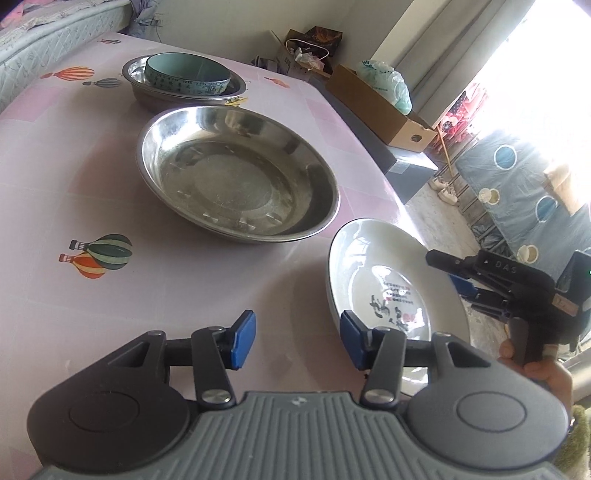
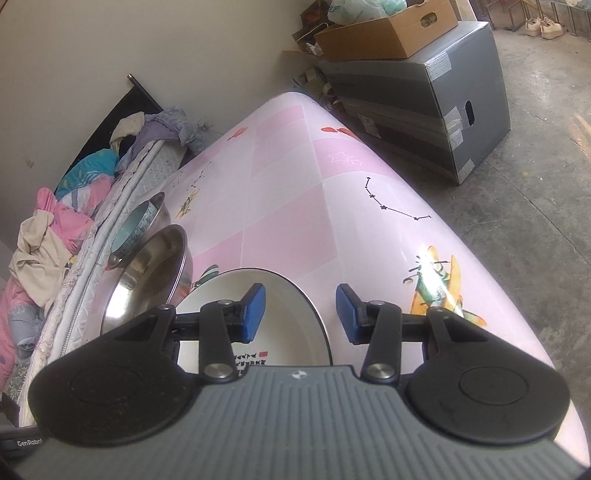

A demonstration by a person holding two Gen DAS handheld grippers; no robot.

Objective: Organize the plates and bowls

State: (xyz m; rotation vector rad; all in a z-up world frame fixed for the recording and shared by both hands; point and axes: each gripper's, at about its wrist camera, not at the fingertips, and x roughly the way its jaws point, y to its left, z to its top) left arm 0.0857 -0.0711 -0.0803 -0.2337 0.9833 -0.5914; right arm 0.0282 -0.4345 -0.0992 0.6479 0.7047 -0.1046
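A white plate (image 1: 369,273) with printed writing lies at the table's right edge. A wide steel dish (image 1: 236,173) sits behind it, and a teal bowl (image 1: 184,74) rests inside a second steel dish (image 1: 147,92) further back. My left gripper (image 1: 297,341) is open and empty, just in front of the white plate. My right gripper (image 2: 300,314) is open, its jaws straddling the right rim of the white plate (image 2: 280,295); it also shows in the left wrist view (image 1: 458,273). The steel dishes (image 2: 147,273) and teal bowl (image 2: 133,225) show at left.
The table carries a pink cloth (image 1: 74,177) with balloon prints. A bed with bedding (image 2: 55,229) borders one side. A cardboard box (image 2: 388,33) sits on a grey crate (image 2: 424,103) on the concrete floor beyond the far end.
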